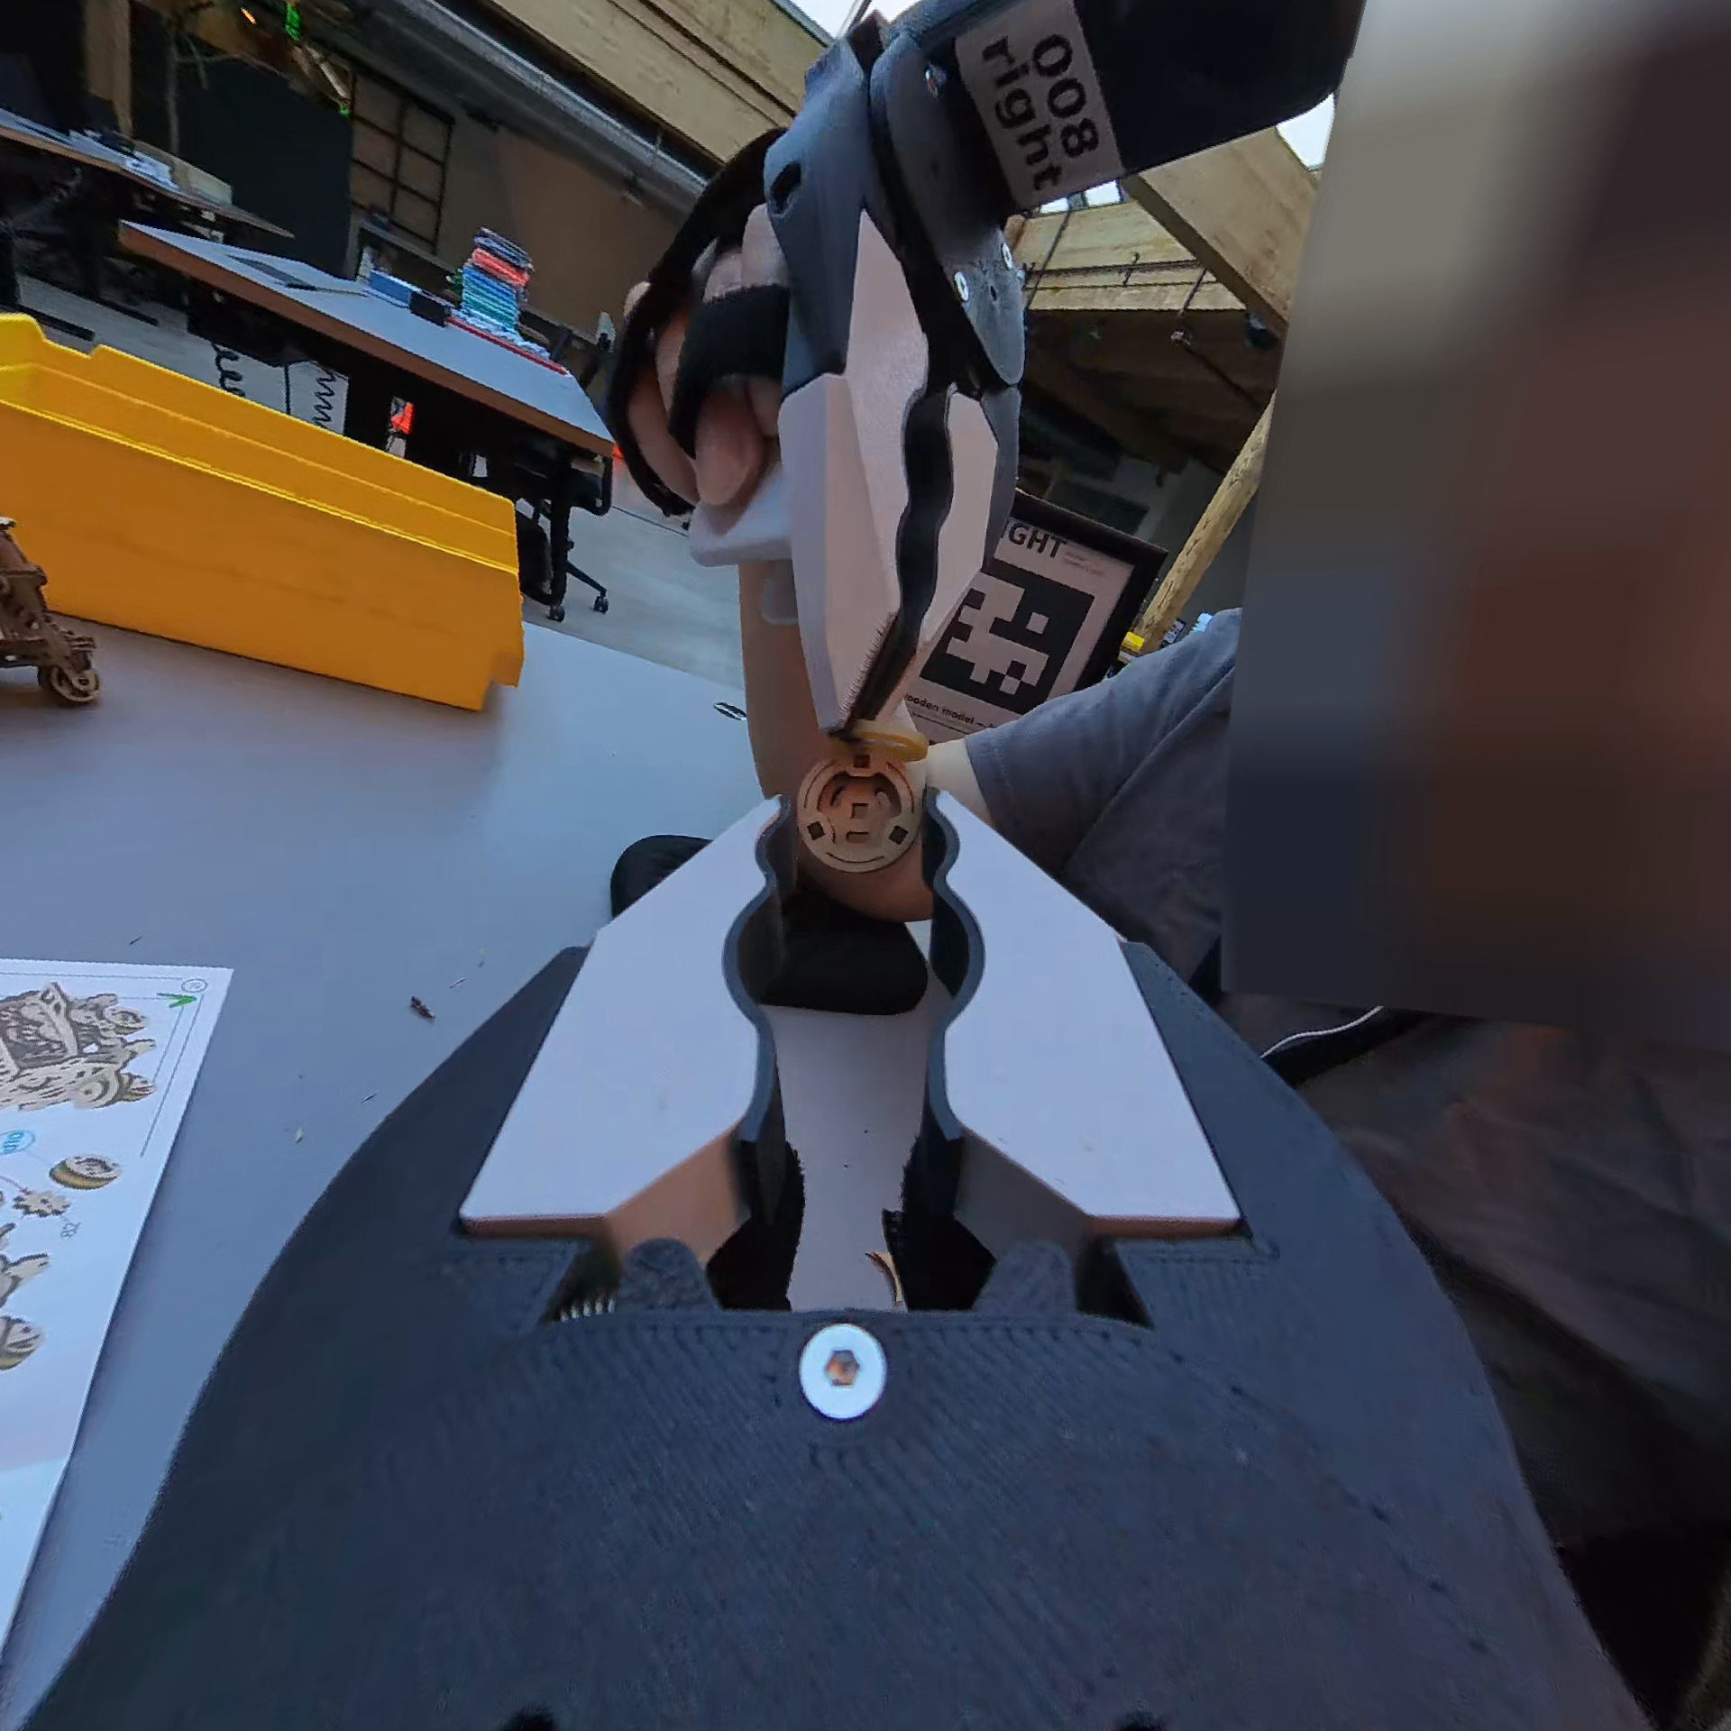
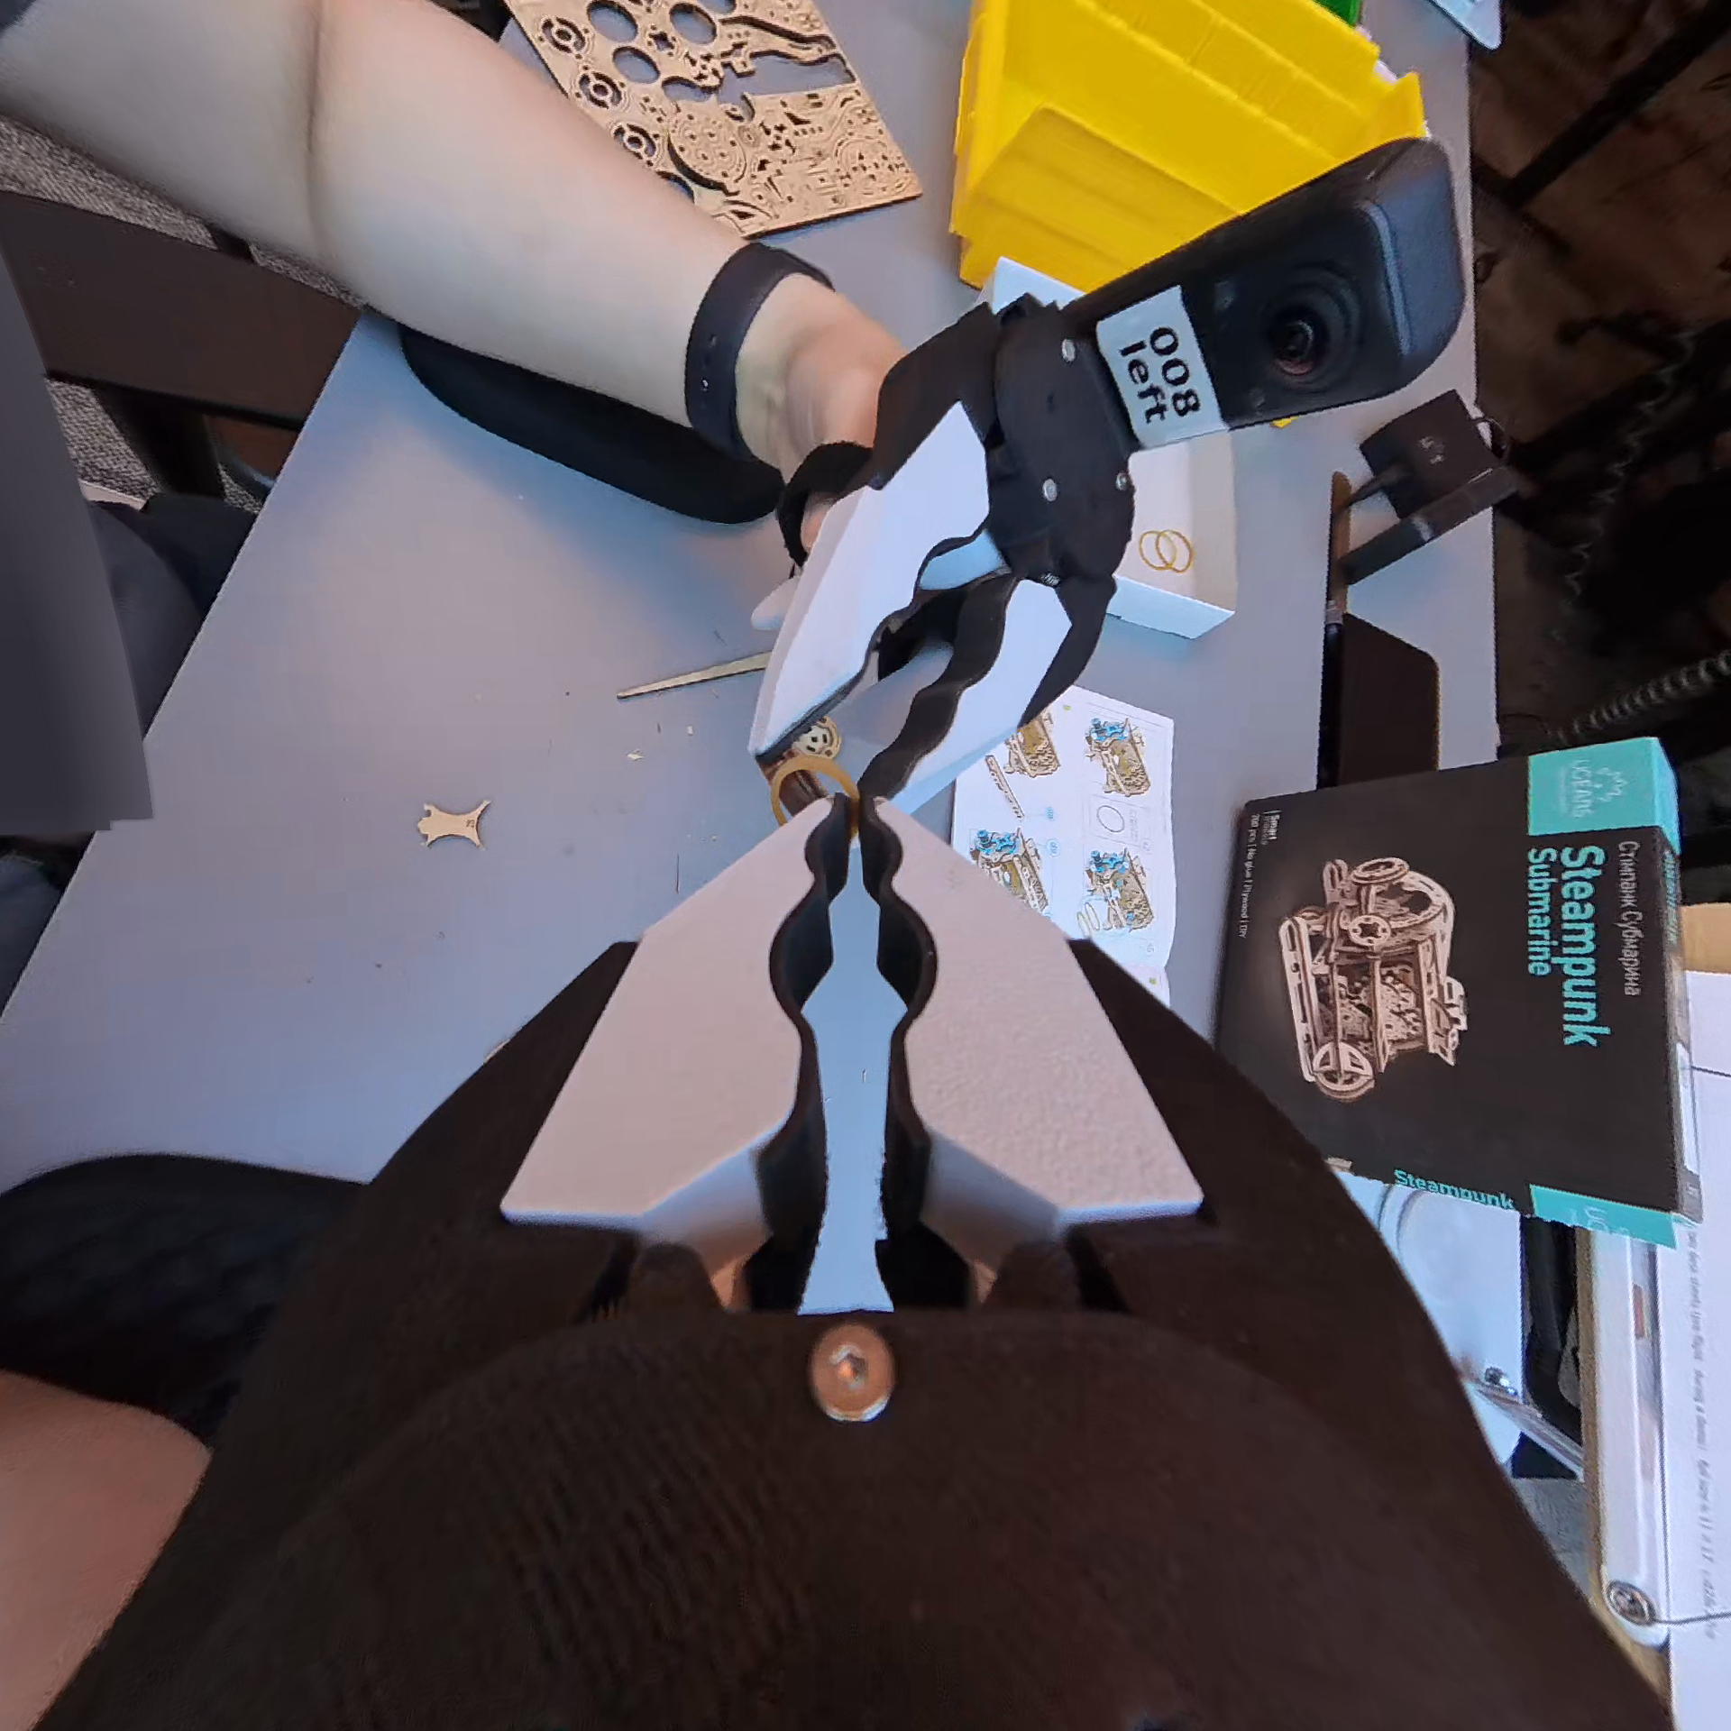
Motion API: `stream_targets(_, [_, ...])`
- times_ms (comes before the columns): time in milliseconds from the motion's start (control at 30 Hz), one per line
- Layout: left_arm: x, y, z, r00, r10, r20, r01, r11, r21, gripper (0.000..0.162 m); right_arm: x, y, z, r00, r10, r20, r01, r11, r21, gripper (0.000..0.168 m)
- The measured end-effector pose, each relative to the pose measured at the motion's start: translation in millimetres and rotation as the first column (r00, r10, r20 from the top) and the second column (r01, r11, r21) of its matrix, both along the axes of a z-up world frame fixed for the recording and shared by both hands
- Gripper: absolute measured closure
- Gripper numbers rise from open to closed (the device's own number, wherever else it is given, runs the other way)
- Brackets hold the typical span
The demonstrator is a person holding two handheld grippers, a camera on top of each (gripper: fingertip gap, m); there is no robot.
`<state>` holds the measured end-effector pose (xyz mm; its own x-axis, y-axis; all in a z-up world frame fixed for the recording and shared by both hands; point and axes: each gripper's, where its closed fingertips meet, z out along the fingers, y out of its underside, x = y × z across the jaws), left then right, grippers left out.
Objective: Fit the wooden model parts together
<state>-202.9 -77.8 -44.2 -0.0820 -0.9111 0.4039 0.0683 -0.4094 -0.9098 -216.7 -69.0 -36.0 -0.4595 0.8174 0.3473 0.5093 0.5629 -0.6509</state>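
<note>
My left gripper (image 1: 854,813) is shut on a small round wooden wheel part (image 1: 857,829), pinched between its fingertips above the grey table (image 1: 328,843). My right gripper (image 2: 848,813) is shut on a yellow rubber band (image 2: 807,785) at its very tips. In the left wrist view the right gripper (image 1: 864,733) comes down from above and holds the band (image 1: 897,743) against the top edge of the wheel. In the right wrist view the left gripper (image 2: 817,763) reaches in from the upper right, with the wheel (image 2: 821,740) just showing between its tips.
A yellow bin (image 1: 234,525) and a built wooden model (image 1: 37,618) stand at the left. An instruction sheet (image 2: 1068,824), a dark kit box (image 2: 1461,983), a white tray with rubber bands (image 2: 1166,553), a laser-cut wooden sheet (image 2: 712,103), a loose wooden scrap (image 2: 454,824) and a thin stick (image 2: 693,676) lie on the table. My left and right fingertips are right by each other.
</note>
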Motion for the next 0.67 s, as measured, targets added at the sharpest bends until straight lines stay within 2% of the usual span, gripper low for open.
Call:
stream_targets(233, [6.8, -8.7, 0.8, 0.997, -0.065, 0.046, 0.066, 0.998, -0.021, 0.138, 5.9, -4.8, -8.2, 0.998, 0.061, 0.025, -0.061, 0.998, -0.018, 0.168])
stream_targets(533, [1.4, -5.7, 12.2, 0.984, -0.077, 0.163, 0.093, 0.991, -0.092, 0.138, 7.7, -16.7, 17.8, 0.979, 0.153, -0.133, -0.171, 0.975, -0.139, 0.168])
stream_targets(667, [1.5, -6.2, 16.0, 0.975, -0.090, 0.202, 0.115, 0.986, -0.118, 0.138, 5.8, -11.7, 15.5, 0.981, 0.141, -0.137, -0.158, 0.980, -0.121, 0.168])
